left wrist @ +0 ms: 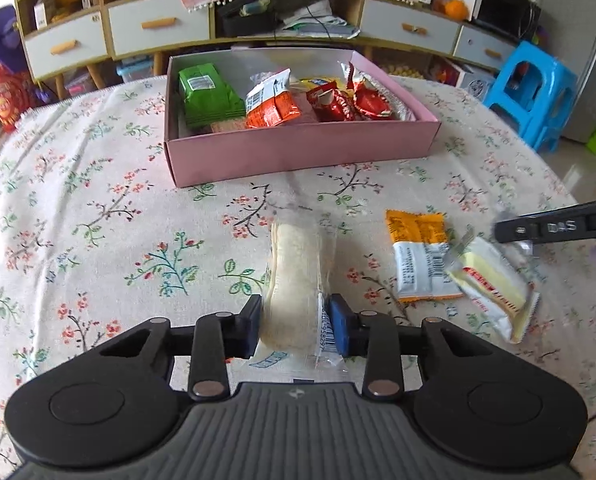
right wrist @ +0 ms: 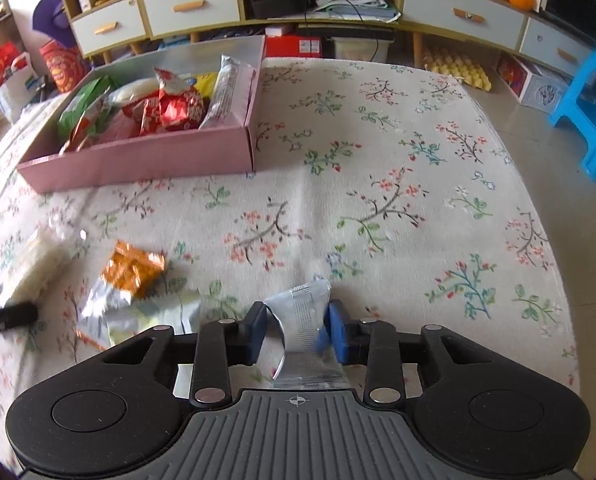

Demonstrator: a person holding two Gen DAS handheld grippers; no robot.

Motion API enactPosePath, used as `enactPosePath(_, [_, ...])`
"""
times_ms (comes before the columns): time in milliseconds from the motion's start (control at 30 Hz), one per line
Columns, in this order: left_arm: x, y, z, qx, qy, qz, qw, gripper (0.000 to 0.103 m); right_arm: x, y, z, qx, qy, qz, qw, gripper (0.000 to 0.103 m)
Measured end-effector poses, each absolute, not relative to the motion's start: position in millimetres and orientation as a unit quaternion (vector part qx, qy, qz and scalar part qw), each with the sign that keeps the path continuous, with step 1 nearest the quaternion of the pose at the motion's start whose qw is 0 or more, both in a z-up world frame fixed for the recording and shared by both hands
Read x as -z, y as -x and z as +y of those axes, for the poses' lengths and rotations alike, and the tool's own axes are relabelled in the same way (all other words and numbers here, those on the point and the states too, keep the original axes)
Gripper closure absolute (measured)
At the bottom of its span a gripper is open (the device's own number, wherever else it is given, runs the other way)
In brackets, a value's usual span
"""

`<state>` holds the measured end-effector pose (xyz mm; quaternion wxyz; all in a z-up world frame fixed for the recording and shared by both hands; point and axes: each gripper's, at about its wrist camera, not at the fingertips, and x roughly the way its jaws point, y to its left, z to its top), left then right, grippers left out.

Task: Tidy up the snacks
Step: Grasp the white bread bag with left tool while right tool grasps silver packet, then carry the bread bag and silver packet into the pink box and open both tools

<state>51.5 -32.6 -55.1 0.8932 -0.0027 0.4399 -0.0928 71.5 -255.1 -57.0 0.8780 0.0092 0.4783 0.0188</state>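
Left gripper [left wrist: 296,326]: fingers clamped on the near end of a pale rice cracker in a clear wrapper [left wrist: 298,276]. The cracker extends away from the fingers over the floral cloth of the counter [left wrist: 98,200]; whether its far end rests on the cloth cannot be told.

Right gripper [right wrist: 298,330]: fingers clamped on a silver foil packet [right wrist: 303,320], which is creased and bowed between them. The left-wrist view shows only the tip of this gripper at the right edge, near the loose packets.

Loose items on the counter, between the two grippers: an orange-and-white packet [left wrist: 419,256], and a yellow-and-white packet [left wrist: 493,284] lying partly over its right edge. Both are just to the right of the rice cracker and apart from it.

Pink box [left wrist: 298,152]: open, standing on the far side of the counter, well apart from both grippers. Contents, left to right: a green packet [left wrist: 208,94], an orange packet [left wrist: 272,102], several red packets [left wrist: 349,100]. The right-wrist view also shows a long silver-wrapped bar [right wrist: 228,94] standing against the box's right wall.

Beyond the counter: a shelf unit with drawers [left wrist: 158,26] and a blue plastic stool [left wrist: 533,88] on the floor.
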Motion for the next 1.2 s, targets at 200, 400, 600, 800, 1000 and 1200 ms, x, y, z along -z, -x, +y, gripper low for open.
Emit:
enactPosePath(200, [47,-48,-19,0.110,0.026,0.438,0.892,0.072,54,-83,-250,-0.028,-0.044,0.482,0.875,0.077])
enactPosePath(400, [35,-45,-2,0.116,0.062,0.425,0.896,0.072,45,-91,-250,-0.037,-0.103,0.483,0.868,0.077])
enactPosePath(600, [18,-49,7,0.123,0.087,0.404,0.902,0.073,25,-97,-257,-0.055,-0.183,0.461,0.867,0.077])
enactPosePath(800, [3,-75,13,0.098,0.095,0.387,0.912,0.073,11,-111,-254,-0.070,-0.238,0.426,0.870,0.077])
enactPosePath(1000, [-6,-119,9,0.079,0.089,0.371,0.921,0.073,13,-139,-242,-0.082,-0.301,0.396,0.864,0.076])
enactPosePath(1200, [-3,-166,-2,0.075,0.083,0.366,0.924,0.073,25,-160,-227,-0.103,-0.369,0.385,0.840,0.075])
